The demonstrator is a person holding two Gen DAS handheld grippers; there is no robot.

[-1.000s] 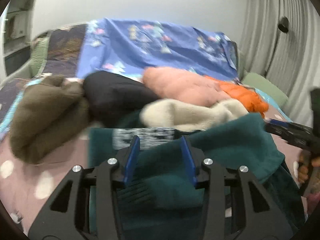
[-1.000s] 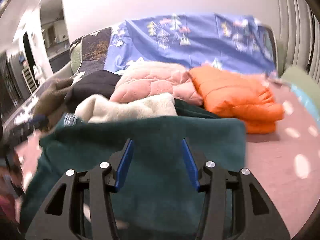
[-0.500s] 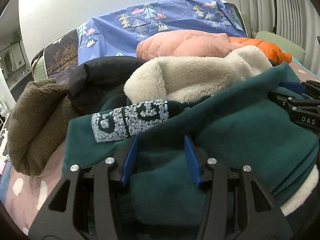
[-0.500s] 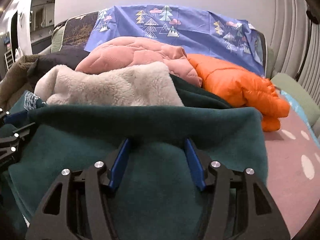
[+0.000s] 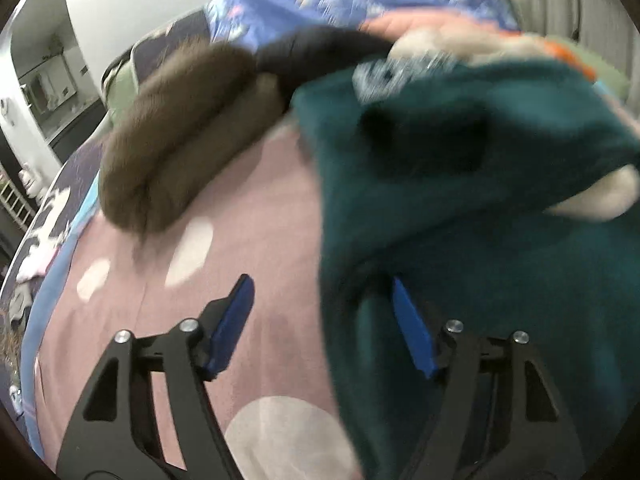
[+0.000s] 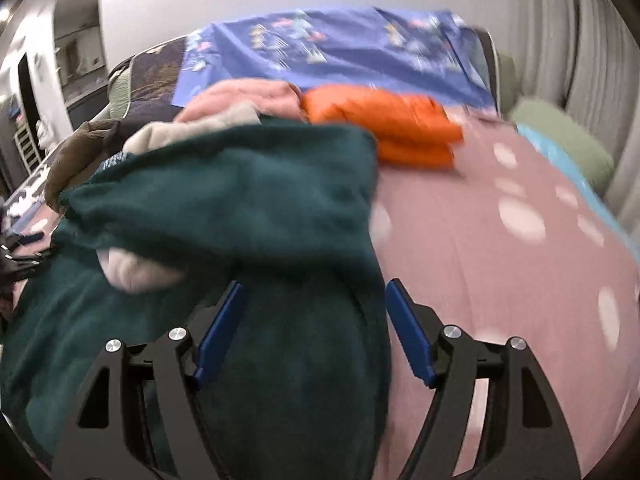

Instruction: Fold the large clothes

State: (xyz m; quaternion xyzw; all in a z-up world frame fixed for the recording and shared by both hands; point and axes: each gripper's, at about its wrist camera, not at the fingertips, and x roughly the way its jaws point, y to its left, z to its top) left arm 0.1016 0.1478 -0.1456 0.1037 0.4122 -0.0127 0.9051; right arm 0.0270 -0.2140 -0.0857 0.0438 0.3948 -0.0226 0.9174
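My left hand-held gripper (image 5: 320, 320) and right hand-held gripper (image 6: 314, 330) are both opening, jaws apart, straddling opposite edges of the folded dark-teal fleece garment (image 6: 240, 208), which lies on the pink dotted bed (image 6: 500, 260) beside an orange puffer jacket (image 6: 384, 128).

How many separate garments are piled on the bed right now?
6: green fleece nearest, cream behind it, brown leftmost, black, pink, orange rightmost. More may be hidden underneath.

Both sets of jaws are opening, wider than before. The left gripper (image 5: 320, 320) has shifted off the green fleece garment (image 5: 480, 240) toward its left edge; the right gripper (image 6: 312, 328) toward its right edge. Blur suggests both released it.
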